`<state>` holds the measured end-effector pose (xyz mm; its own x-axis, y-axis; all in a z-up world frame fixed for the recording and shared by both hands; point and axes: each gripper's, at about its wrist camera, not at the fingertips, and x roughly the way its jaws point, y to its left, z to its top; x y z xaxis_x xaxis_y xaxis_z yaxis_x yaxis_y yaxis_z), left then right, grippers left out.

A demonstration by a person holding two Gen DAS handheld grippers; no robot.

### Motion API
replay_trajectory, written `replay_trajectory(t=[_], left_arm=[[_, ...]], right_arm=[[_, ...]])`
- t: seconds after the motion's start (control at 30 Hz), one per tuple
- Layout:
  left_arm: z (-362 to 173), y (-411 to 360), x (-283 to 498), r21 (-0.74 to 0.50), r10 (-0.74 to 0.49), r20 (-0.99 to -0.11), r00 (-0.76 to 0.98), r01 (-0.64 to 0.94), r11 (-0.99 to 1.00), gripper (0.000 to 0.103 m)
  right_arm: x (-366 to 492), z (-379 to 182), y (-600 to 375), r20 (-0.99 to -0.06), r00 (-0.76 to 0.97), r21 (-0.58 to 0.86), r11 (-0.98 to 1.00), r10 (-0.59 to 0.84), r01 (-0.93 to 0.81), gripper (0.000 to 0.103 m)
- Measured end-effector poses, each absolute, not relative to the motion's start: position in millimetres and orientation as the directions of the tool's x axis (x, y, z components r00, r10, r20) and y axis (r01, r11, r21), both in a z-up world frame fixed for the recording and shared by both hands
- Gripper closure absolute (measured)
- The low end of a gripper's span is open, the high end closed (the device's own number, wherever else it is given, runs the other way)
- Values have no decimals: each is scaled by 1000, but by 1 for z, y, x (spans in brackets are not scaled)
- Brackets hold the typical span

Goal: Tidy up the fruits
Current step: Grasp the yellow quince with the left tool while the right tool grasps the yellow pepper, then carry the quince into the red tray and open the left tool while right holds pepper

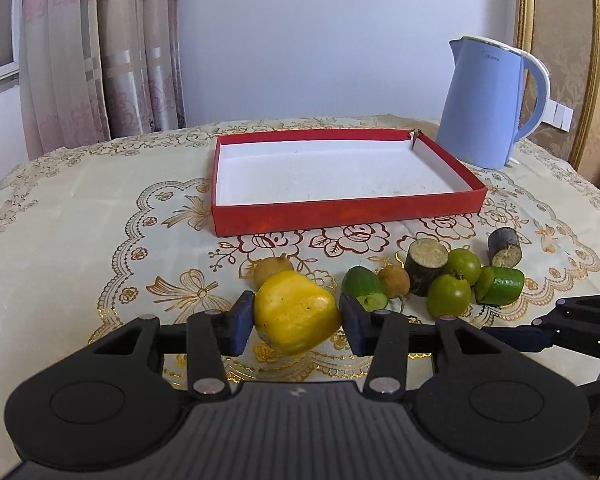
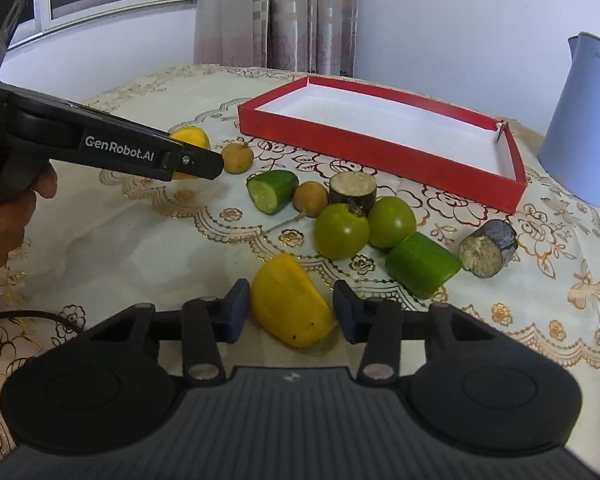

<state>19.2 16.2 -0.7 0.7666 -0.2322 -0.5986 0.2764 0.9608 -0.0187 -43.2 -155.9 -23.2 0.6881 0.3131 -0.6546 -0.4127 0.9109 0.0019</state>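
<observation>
Red cardboard walls frame the shallow box [image 1: 340, 216] that sits open in the middle of the table [image 1: 80, 216], white inside with nothing in it, and the fruit lies scattered on the flowered cloth just in front of it. The left gripper [image 1: 296, 320] has a yellow fruit piece [image 1: 296, 316] pinched between its blue pads, both pressing on its sides; it looks lifted a little off the cloth. Right behind it rests a small brown fruit [image 1: 268, 270], and to the side a cucumber end [image 1: 364, 286] lies close to the gripper's pad. The right gripper [image 2: 290, 314] has its pads on either side of a second yellow piece [image 2: 290, 304] lying on the cloth; its left pad touches the piece, but I cannot tell whether the other one does. Beyond it crowd two green tomatoes [image 2: 342, 230], touching one another, a longer cucumber chunk [image 2: 422, 264] leaning against them, another small brown fruit [image 2: 310, 198], and a dark-skinned stub [image 2: 352, 190] standing on end. A second dark stub [image 2: 490, 248] lies on its side, a bit apart. These stand between the right gripper and the box. A pale blue kettle [image 1: 488, 104] stands at the box's far corner, a curtain [image 1: 100, 48] hangs behind, and a person's fingers [image 2: 16, 208] wrap the left gripper's handle.
</observation>
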Motion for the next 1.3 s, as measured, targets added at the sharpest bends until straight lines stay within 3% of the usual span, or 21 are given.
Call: replay_trajectory(t=[0.27, 0.8, 1.2, 1.3], left_arm=[[0, 16, 21, -16, -227, -599, 768, 271, 962, 58], [15, 8, 41, -1, -236, -588, 774, 291, 957, 58], [29, -22, 147, 61, -188, -569, 800, 270, 961, 58], [24, -25, 183, 19, -206, -587, 783, 268, 963, 58]], right_arm=[[-47, -20, -156, -645, 697, -7, 909, 314, -417, 69], [-55, -7, -170, -602, 726, 6, 911, 333, -413, 70], [-51, -4, -191, -574, 739, 52, 916, 352, -397, 70], [-50, -2, -197, -569, 747, 49, 921, 344, -387, 70]])
